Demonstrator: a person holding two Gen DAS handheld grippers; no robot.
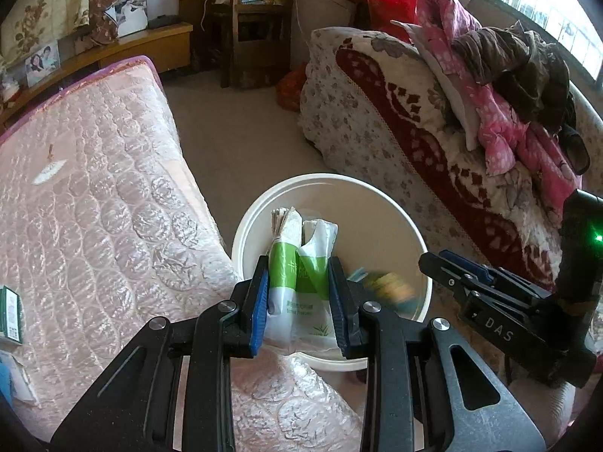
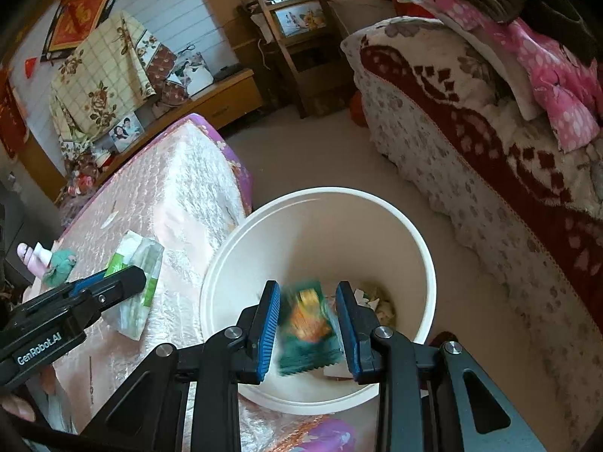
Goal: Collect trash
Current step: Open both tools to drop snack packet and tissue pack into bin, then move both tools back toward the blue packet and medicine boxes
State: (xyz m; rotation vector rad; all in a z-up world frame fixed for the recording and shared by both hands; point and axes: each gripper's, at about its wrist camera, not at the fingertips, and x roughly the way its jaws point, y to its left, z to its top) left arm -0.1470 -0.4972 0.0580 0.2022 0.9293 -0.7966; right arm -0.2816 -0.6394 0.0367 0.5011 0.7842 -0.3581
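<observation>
A white round trash bin (image 1: 245,226) (image 2: 422,248) stands on the floor between the pink mattress and the sofa. My left gripper (image 1: 299,286) is shut on a green-and-white tissue pack (image 1: 301,282) and holds it at the bin's near-left rim; it shows in the right wrist view too (image 2: 137,286). My right gripper (image 2: 307,320) is open over the bin. A green-and-orange snack wrapper (image 2: 307,331) is blurred between its fingers, apart from both pads; it also shows blurred in the left wrist view (image 1: 388,286). Crumpled paper scraps (image 2: 377,301) lie in the bin.
The pink quilted mattress (image 1: 94,207) is on the left, with a green box (image 1: 9,314) at its edge, a pink bottle (image 2: 32,260) and a teal cloth (image 2: 60,265). A sofa with a red floral blanket (image 1: 433,132) and piled clothes is on the right.
</observation>
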